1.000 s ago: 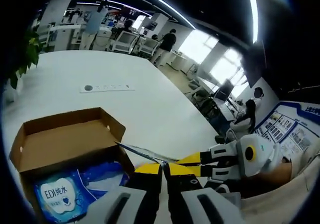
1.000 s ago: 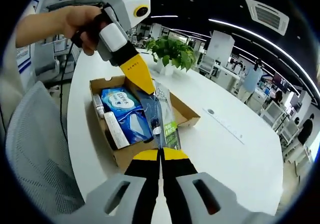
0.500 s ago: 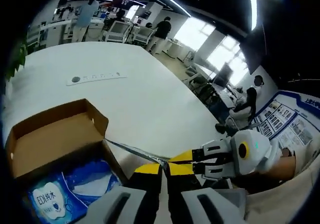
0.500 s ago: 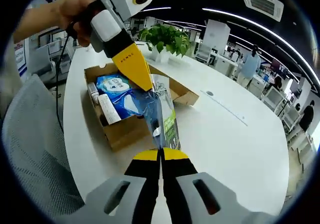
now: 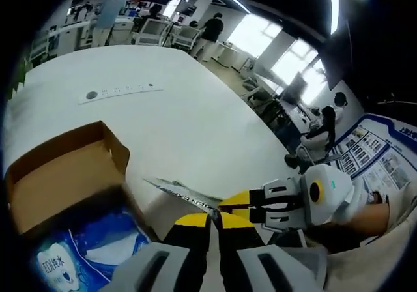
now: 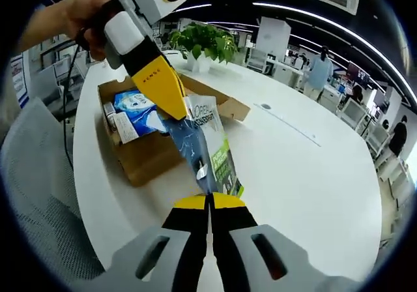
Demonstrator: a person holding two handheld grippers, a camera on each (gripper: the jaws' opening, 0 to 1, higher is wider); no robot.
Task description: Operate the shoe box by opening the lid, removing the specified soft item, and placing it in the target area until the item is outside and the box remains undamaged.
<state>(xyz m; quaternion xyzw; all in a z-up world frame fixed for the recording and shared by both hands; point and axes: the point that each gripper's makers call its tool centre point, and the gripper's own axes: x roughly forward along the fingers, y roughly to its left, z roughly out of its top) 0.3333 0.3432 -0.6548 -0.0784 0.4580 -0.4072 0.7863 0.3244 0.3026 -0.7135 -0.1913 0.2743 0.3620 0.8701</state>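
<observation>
The right gripper [image 6: 210,204] has its yellow-tipped jaws pressed together on the lower edge of a flat soft packet [image 6: 207,150], blue and green with printed lettering, while the left gripper [image 6: 171,103], entering from the upper left in a person's hand [image 6: 68,19], pinches the packet's opposite end, so the item hangs stretched between the two. In the left gripper view the left gripper [image 5: 211,221] likewise shows its jaws closed on the packet's thin edge [image 5: 179,193], with the right gripper [image 5: 244,206] meeting it from the right. Holding both ends probably keeps the limp packet from folding or snagging on the cardboard. The packet is held in the air, beside the shoe box [image 6: 146,158] and above the white table [image 6: 300,175]. The box sits open on the table, its lid flap [image 5: 62,168] folded back, a blue wipes pack [image 6: 133,105] and other small items lying inside. A potted plant [image 6: 199,41] stands beyond the box. The lid is off and extraction looks essentially done; what remains, by my reading, is setting the packet down on bare table.
</observation>
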